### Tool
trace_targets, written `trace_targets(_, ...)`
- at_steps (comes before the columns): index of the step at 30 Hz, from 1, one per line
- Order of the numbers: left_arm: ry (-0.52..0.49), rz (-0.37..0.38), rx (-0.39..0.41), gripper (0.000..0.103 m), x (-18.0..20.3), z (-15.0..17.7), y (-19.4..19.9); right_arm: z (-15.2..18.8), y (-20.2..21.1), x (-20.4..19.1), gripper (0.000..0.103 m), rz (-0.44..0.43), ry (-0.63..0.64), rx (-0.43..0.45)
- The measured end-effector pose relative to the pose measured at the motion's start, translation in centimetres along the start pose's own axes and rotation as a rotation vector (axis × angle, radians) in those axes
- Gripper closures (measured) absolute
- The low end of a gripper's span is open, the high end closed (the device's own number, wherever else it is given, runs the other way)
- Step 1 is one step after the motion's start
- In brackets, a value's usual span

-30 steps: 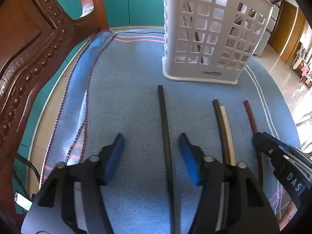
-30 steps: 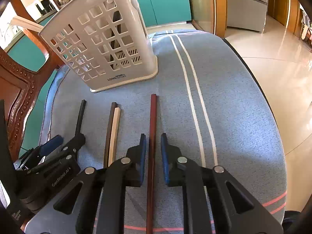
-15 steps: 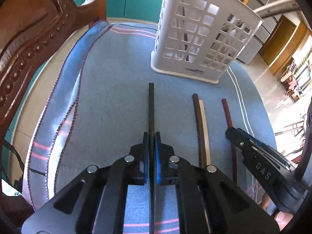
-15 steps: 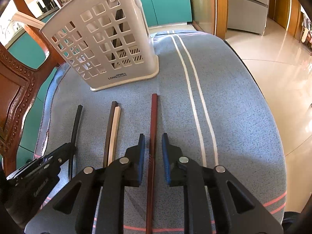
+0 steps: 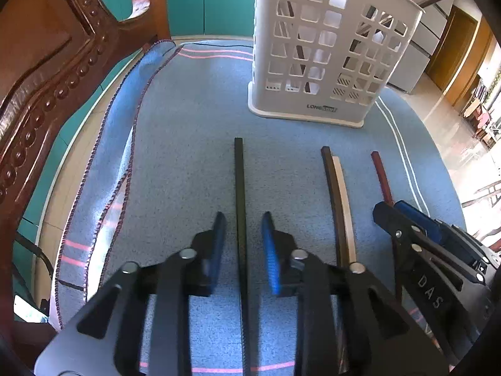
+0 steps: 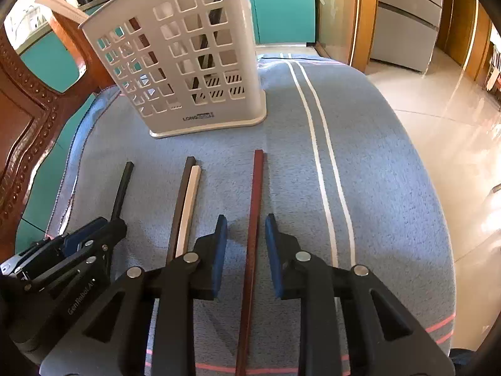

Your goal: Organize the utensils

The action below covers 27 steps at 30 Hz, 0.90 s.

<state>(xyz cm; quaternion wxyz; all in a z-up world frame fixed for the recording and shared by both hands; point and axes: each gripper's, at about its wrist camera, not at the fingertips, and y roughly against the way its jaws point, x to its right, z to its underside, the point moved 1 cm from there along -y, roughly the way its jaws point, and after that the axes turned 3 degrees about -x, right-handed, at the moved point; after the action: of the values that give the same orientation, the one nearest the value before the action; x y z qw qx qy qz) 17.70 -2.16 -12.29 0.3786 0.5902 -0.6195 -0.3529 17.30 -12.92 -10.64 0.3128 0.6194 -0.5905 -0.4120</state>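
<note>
A white slotted utensil basket at twelve o'clock on the towel-covered bench already holds several chopsticks; four remain lying flat. The left gripper straddles the black chopstick, the right gripper the red chopstick, both with jaws opening, neither gripping.

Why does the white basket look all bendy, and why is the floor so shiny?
Left wrist view: the fisheye lens bows the white basket and darkens the corners. Right wrist view: sunlight glares off the tiled floor, washing it pale; the blue cloth stays sharp.
</note>
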Motion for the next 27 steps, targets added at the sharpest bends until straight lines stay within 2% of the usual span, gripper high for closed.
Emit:
trace_targets(6,-0.020,-0.027,0.006,0.062,0.4,0.3,0.2,0.1,-0.1,-0.7,0.073,0.021,0.032,0.007)
trace_targets(11,-0.020,-0.031,0.009,0.059,0.1,0.0,-0.1,0.1,-0.3,-0.7,0.073,0.066,0.041,0.019)
trace_targets(27,-0.019,-0.056,0.015,0.048,-0.2,0.1,-0.3,0.3,-0.7,-1.5,0.073,0.108,0.089,0.031)
